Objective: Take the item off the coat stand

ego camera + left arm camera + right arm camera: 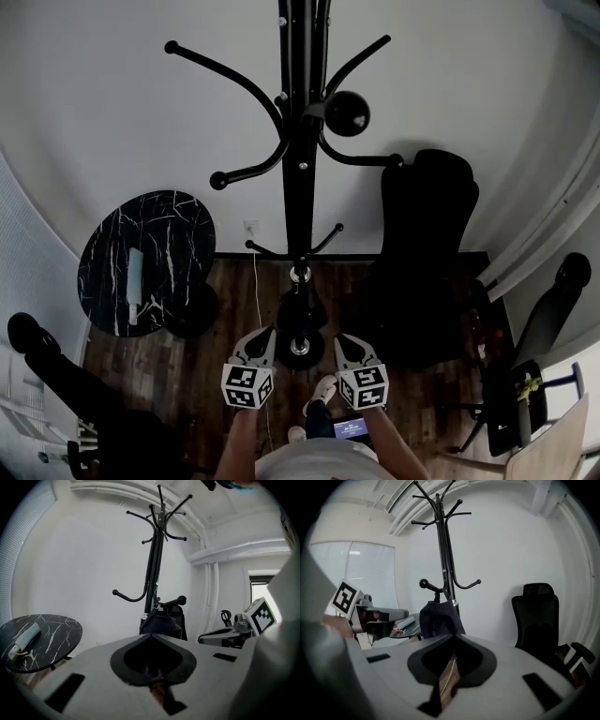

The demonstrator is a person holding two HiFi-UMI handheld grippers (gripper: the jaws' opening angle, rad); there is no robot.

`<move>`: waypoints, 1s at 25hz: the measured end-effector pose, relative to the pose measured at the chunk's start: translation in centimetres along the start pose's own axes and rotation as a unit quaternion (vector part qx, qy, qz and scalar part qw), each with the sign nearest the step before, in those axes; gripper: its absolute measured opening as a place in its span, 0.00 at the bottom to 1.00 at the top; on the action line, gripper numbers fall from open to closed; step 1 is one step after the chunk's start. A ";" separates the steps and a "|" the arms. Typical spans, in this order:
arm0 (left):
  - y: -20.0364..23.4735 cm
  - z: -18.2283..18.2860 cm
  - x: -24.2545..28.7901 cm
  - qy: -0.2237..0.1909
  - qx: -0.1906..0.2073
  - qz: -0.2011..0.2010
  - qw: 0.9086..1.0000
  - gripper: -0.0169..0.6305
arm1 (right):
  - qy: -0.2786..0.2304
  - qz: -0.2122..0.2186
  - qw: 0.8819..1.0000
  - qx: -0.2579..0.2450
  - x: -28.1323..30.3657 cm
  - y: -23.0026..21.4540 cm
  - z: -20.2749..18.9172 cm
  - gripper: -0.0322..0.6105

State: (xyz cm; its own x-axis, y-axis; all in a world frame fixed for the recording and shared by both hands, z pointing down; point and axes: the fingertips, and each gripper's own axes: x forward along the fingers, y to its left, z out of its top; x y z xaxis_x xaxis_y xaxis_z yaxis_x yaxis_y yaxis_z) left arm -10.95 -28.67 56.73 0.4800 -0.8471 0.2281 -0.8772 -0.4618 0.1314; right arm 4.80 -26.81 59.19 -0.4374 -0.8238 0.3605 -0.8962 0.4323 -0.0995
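A black coat stand (300,141) rises in front of me against the white wall, with curved hooks at several heights. A dark blue cloth bag (161,620) hangs low on the pole from a ball-tipped hook; the right gripper view shows the bag (438,618) just beyond the jaw tips. In the head view the bag (300,311) is a dark lump by the pole, above the base. My left gripper (263,337) and right gripper (344,343) are held side by side short of the stand. Both are shut with nothing held, clear of the bag.
A round black marble table (178,234) stands at the left with a white object (136,277) on it. A black office chair (427,244) is right of the stand, and another chair (553,309) is at the far right. A white cable (256,281) runs down to the wood floor.
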 end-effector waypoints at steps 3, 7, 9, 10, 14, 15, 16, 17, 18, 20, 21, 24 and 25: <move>0.5 -0.5 0.7 0.012 0.004 0.002 1.000 0.06 | 0.002 0.004 1.000 -0.008 1.0 -0.1 0.3 0.07; 0.8 -1.3 1.8 0.028 0.010 -0.004 1.000 0.06 | 0.010 0.010 1.000 -0.015 2.6 -0.4 0.4 0.10; 0.9 -1.6 2.3 0.036 0.011 -0.010 0.999 0.06 | 0.012 0.013 1.000 -0.020 3.4 -0.5 0.6 0.11; 1.0 -1.7 2.4 0.040 0.011 -0.012 0.999 0.06 | 0.015 0.016 1.000 -0.022 3.8 -0.4 0.5 0.13; 1.3 -2.0 3.1 0.049 0.016 -0.016 0.999 0.12 | 0.025 0.024 0.999 -0.027 5.0 -0.3 0.4 0.19; 1.2 -2.2 3.3 0.053 0.022 -0.018 0.998 0.18 | 0.025 0.025 0.999 -0.028 5.2 -0.3 0.6 0.21; 1.2 -2.3 3.5 0.059 0.029 -0.021 0.998 0.19 | 0.026 0.027 0.999 -0.031 5.4 -0.2 0.7 0.22; 1.1 -2.5 3.7 0.063 0.034 -0.022 0.997 0.19 | 0.026 0.029 0.999 -0.034 5.5 -0.2 0.8 0.23; 1.1 -2.7 3.8 0.066 0.036 -0.023 0.997 0.19 | 0.028 0.031 0.998 -0.038 5.7 -0.1 0.8 0.24; 1.0 -2.9 4.1 0.068 0.034 -0.023 0.997 0.19 | 0.031 0.034 0.998 -0.043 6.0 0.0 0.8 0.27; 1.0 -3.0 4.3 0.069 0.033 -0.023 0.997 0.19 | 0.032 0.035 0.998 -0.042 6.2 -0.1 0.7 0.27; 0.9 -3.2 4.9 0.070 0.028 -0.026 0.997 0.19 | 0.036 0.036 0.998 -0.036 6.7 -0.4 0.5 0.29; 0.8 -3.2 5.2 0.070 0.026 -0.027 0.997 0.19 | 0.037 0.036 0.998 -0.035 6.8 -0.5 0.4 0.29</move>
State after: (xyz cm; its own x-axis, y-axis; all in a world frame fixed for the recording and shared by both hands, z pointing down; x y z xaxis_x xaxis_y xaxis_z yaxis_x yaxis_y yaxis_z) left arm -9.19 -32.60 61.13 0.5196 -0.7769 0.3556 -0.8473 -0.5219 0.0979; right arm 2.18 -32.80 61.29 -0.4918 -0.7617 0.4218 -0.8542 0.5159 -0.0644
